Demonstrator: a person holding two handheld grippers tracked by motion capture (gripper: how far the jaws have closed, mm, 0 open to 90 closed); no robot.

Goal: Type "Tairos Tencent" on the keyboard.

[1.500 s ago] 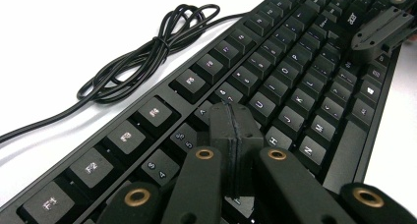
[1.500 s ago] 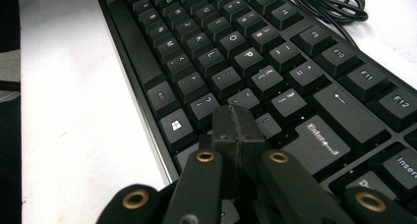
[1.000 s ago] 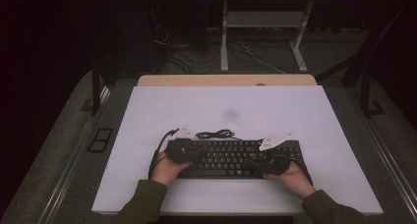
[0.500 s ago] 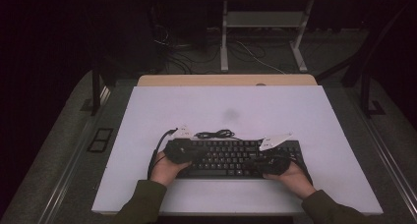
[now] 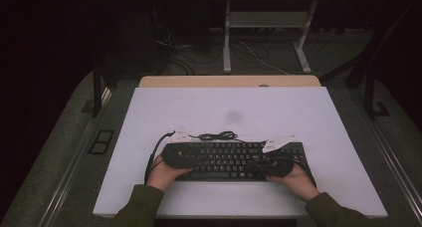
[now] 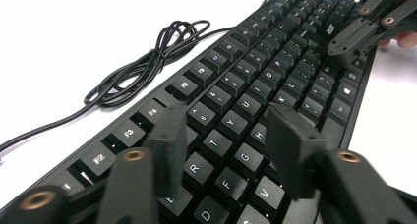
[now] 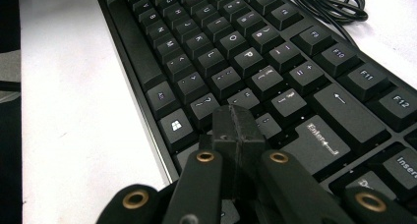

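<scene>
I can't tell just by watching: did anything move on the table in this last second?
Barely anything. The left hand-held gripper stays open over the keyboard, and the right hand-held gripper stays shut above the keys at the other end. Keyboard, coiled cable and white table lie where they were.

We see both forearms coming in from below, sleeves low, each hand wrapped round its tool. The left gripper (image 6: pixel 226 150) has its jaws spread apart. The right gripper (image 7: pixel 238 130) has its jaws pressed together (no gap between them), pointing inward toward the left hand (image 5: pixel 161 171).
</scene>
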